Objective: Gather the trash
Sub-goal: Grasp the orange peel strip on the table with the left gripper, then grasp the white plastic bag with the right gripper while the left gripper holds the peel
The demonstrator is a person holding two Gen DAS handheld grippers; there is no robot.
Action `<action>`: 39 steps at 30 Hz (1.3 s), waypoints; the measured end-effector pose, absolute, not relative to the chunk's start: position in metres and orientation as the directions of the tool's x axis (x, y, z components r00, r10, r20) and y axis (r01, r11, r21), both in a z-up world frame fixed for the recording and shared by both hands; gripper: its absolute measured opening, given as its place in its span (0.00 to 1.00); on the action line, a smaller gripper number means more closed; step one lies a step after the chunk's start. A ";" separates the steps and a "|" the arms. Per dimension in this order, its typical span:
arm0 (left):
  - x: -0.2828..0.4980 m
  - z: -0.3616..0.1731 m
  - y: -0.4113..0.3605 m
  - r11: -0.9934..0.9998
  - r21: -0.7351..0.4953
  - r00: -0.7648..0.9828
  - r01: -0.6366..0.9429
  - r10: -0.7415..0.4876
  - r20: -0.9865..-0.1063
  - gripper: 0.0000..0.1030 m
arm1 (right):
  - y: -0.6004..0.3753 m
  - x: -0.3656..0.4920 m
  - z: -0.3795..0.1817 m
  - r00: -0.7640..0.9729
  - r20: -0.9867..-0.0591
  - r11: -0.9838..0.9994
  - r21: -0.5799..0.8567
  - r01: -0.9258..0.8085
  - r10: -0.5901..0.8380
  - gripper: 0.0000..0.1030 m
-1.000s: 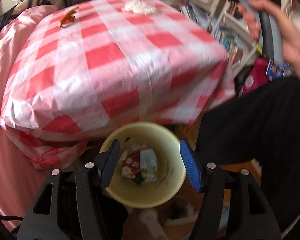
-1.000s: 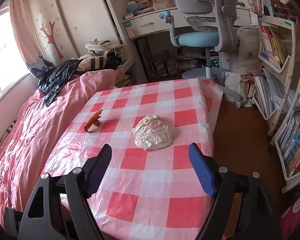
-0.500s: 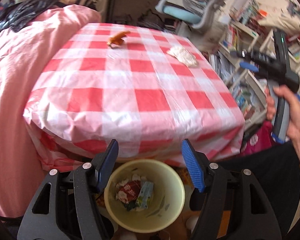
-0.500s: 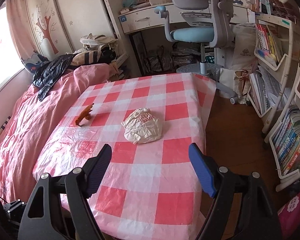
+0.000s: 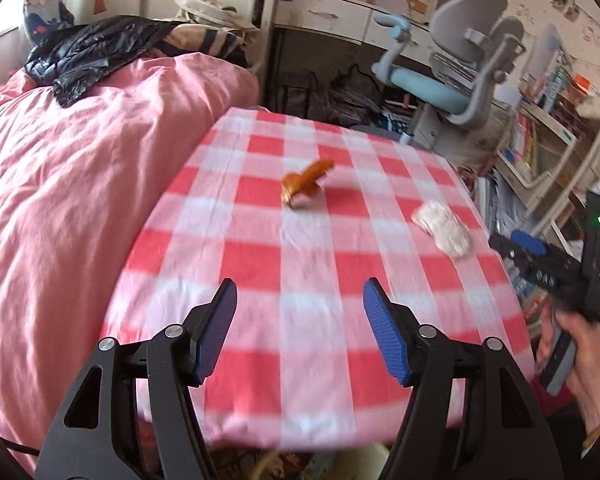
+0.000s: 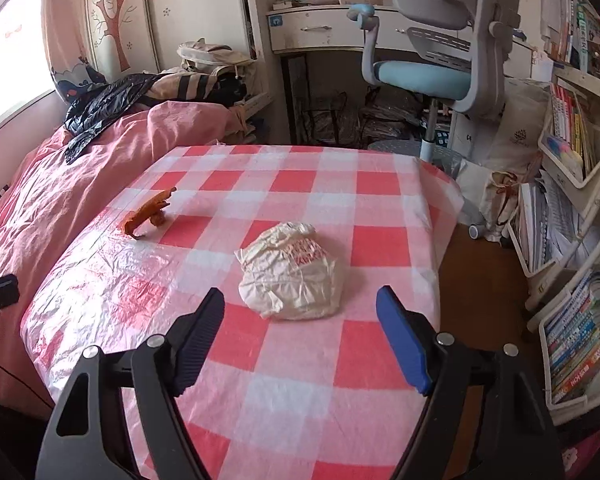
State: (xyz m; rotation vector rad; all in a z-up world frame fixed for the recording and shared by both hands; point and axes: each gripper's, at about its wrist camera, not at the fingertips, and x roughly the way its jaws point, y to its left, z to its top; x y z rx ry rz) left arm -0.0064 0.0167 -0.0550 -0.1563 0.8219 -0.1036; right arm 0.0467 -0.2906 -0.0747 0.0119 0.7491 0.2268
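A crumpled white paper wrapper (image 6: 294, 270) with red print lies on the red-and-white checked tablecloth (image 6: 300, 400); it also shows in the left wrist view (image 5: 444, 230). My right gripper (image 6: 300, 336) is open and empty, just short of the wrapper. My left gripper (image 5: 298, 330) is open and empty over the near part of the table (image 5: 260, 264). An orange toy dinosaur (image 6: 150, 212) stands further left (image 5: 306, 182). Only the rim of the yellow trash bin (image 5: 364, 454) shows under the table's near edge.
A pink-covered bed (image 5: 72, 184) borders the table on the left, with a black jacket (image 6: 104, 104) on it. A grey and blue desk chair (image 6: 440, 52) and a white desk (image 6: 320, 28) stand behind. Bookshelves (image 6: 572, 240) line the right side.
The left gripper has tilted up from the bin to look across the tabletop. The right gripper has moved closer to the wrapper.
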 end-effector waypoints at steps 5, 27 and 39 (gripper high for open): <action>0.051 -0.069 0.008 0.989 -0.145 0.661 0.036 -0.132 -0.739 0.61 | -0.276 0.084 -0.099 0.645 -0.736 0.973 0.080 -0.217 0.204 0.54; 0.164 -0.126 -0.011 0.987 -0.106 0.543 0.119 -0.154 -0.826 0.19 | -0.260 0.112 -0.116 0.516 -0.788 0.928 0.186 -0.323 0.337 0.32; 0.093 -0.081 0.008 0.962 -0.210 0.553 0.175 -0.272 -0.788 0.18 | -0.269 0.092 -0.082 0.539 -0.686 0.870 0.340 -0.357 0.489 0.09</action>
